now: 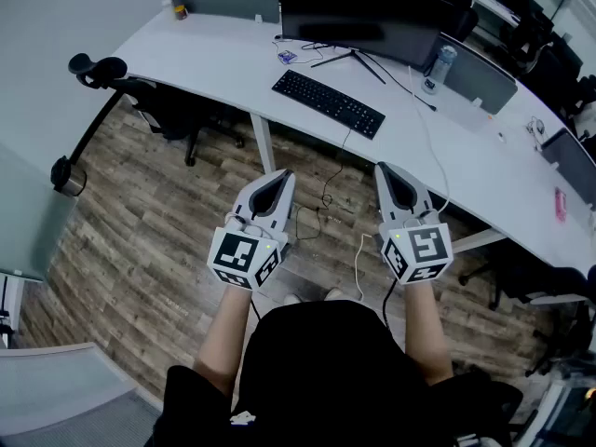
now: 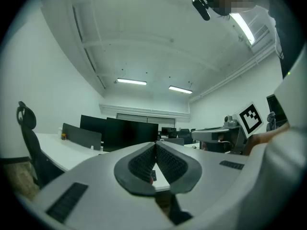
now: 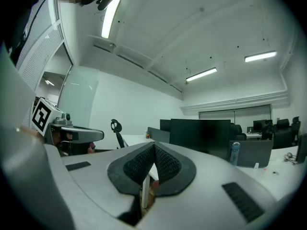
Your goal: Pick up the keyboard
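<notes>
The left gripper is held level over the wooden floor, short of the bench, its jaws pressed together on nothing. The keyboard is seen ahead on the bench, near the front edge, its long axis slanted along that edge and set across both grippers' line of approach. The right gripper, likewise closed and empty, is judged slightly nearer to it.

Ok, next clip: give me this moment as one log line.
stage: before reach | left gripper: shut, empty | right gripper: shut, empty | keyboard: on desk, untouched
</notes>
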The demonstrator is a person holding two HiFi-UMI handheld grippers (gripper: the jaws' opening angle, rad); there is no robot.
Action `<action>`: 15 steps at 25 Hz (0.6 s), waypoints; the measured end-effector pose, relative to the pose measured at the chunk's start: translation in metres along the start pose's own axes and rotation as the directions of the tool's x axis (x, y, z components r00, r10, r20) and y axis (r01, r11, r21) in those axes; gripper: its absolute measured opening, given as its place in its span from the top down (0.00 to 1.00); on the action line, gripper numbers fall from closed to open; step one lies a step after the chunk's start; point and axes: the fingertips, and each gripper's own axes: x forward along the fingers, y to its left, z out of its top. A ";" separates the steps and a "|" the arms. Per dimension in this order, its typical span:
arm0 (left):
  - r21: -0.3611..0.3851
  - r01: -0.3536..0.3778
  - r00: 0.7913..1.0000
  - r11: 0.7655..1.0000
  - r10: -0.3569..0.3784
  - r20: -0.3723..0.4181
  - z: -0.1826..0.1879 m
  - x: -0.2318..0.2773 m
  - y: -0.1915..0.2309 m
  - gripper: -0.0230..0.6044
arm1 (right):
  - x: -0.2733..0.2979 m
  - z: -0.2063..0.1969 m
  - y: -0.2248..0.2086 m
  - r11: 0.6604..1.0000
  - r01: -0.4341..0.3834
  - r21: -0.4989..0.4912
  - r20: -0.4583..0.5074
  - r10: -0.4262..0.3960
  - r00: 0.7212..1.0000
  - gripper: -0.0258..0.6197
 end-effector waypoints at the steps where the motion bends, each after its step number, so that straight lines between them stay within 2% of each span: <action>1: 0.002 0.003 1.000 1.000 -0.003 0.001 0.000 0.000 0.000 0.95 | 0.000 0.000 0.000 1.000 0.002 0.001 0.000 -0.002 1.000 0.95; 15: 0.021 0.005 1.000 1.000 -0.005 -0.006 0.002 -0.001 0.004 0.95 | 0.005 -0.006 0.006 1.000 -0.016 0.019 -0.010 0.016 1.000 0.95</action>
